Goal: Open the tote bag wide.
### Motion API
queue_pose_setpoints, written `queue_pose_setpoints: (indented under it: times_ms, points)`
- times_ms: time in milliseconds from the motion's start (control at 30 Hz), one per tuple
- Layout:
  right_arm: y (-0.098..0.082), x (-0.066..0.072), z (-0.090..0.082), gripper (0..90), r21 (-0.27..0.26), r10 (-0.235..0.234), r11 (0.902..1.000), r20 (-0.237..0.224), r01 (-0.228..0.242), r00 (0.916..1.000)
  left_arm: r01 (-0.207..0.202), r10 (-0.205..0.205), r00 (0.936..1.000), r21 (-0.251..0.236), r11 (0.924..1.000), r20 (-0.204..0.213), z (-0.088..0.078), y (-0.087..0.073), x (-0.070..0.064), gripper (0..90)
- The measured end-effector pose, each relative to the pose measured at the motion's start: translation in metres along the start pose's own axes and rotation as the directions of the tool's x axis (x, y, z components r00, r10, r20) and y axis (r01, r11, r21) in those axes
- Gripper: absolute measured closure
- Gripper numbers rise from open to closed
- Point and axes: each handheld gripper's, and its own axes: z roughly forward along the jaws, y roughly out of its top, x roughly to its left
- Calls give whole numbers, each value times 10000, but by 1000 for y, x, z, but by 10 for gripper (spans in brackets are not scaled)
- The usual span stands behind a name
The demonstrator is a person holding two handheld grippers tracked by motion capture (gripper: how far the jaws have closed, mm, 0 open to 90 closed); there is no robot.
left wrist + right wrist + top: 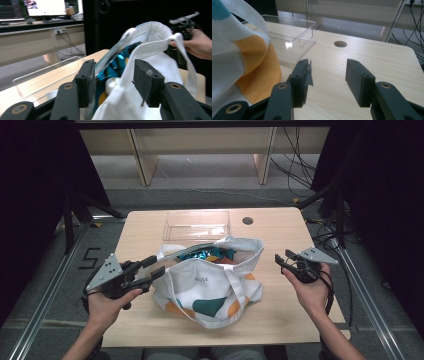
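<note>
A white tote bag (pixel 210 285) with orange and green shapes stands slumped in the middle of the wooden table (pixel 280 305). Its mouth gapes, and a shiny teal packet (pixel 205 254) shows inside. My left gripper (pixel 156 266) is at the bag's left rim. In the left gripper view (pixel 113 80) its jaws stand apart with the white fabric (pixel 160 62) and the teal packet (pixel 117 65) between them, the pads not pressing. My right gripper (pixel 279 262) hovers open and empty just right of the bag, its jaws (pixel 327 77) over bare wood beside the bag's orange patch (pixel 259 72).
A clear plastic box (pixel 196 225) sits behind the bag near the table's far edge, also close on the left in the right gripper view (pixel 289 37). A round cable hole (pixel 247 220) lies to its right. Dark curtains and cables flank the table.
</note>
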Motion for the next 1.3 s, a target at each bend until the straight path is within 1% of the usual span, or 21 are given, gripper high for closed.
queue_pose_setpoints:
  times_ms: [133,167,200,267,333,500,533,567,600,667,700,733,767,800,900,933,967,1167,1200,1267,1300]
  points:
    - [-1,1,-1,536,98,124,9999,105,-125,9999,-272,262,9993,357,9990,282,17,7,-7,544]
    - [-1,0,0,535,89,156,9998,-38,-155,9999,-336,320,9988,442,9985,363,21,8,-9,544]
    - [-1,-2,0,535,0,-53,10000,88,53,9999,-336,320,9988,442,9985,363,21,8,-9,545]
    - [-2,0,0,535,82,155,9998,77,-155,9999,-636,588,9961,737,9952,651,32,13,-11,557]
    - [-2,-2,2,534,96,188,9998,-93,-187,9998,-710,638,9945,865,9937,829,40,13,-11,575]
    - [-1,-2,0,532,137,153,9998,6,-153,9999,-748,604,9911,1210,9898,1186,56,14,-9,604]
    - [-1,-1,-1,532,259,445,9987,34,-445,9990,-812,651,9899,1272,9885,1256,59,14,-9,610]
    - [-1,-1,-1,532,254,423,9988,42,-424,9991,-915,735,9886,1363,9864,1316,61,14,-9,613]
    - [-1,-3,0,531,182,172,9997,33,-173,9998,-970,768,9874,1464,9845,1382,64,14,-10,618]
    - [-3,-2,2,531,-105,184,9998,154,-183,9997,-1189,947,9841,1611,9797,1503,69,13,-10,636]
    - [-3,-1,2,531,15,331,9994,108,-332,9994,-1377,1109,9812,1705,9757,1581,71,14,-10,651]
    - [-2,-3,2,530,115,75,9999,-13,-75,10000,-1510,1230,9788,1707,9737,1638,73,14,-11,669]
    - [-2,-1,1,529,190,327,9993,50,-328,9995,-1667,1377,9763,1742,9705,1672,75,14,-11,695]
    - [-2,-3,1,529,144,65,9999,37,-65,10000,-1809,1503,9734,1773,9674,1730,76,15,-12,731]
    - [-2,-3,2,529,136,30,9999,31,-30,10000,-1967,1613,9688,1879,9623,1882,76,19,-14,834]
    - [-3,-1,2,529,175,311,9994,-1,-311,9995,-1983,1616,9680,1904,9615,1920,75,20,-15,850]
    - [-2,-4,2,529,152,171,9997,-68,-170,9998,-2030,1644,9668,1968,9592,1957,74,21,-16,862]
    - [-2,-3,2,529,166,171,9997,-29,-170,9998,-2190,1684,9589,2180,9511,2283,63,32,-22,876]
    - [-2,-1,1,529,255,393,9989,-33,-392,9992,-2210,1702,9583,2180,9506,2295,62,33,-23,876]
    - [-3,-3,4,530,56,116,9999,37,-117,9999,-2247,1755,9579,2127,9509,2272,61,33,-24,877]
    - [-2,-1,2,529,359,377,9986,33,-378,9993,-2315,1821,9561,2107,9498,2297,61,32,-27,878]
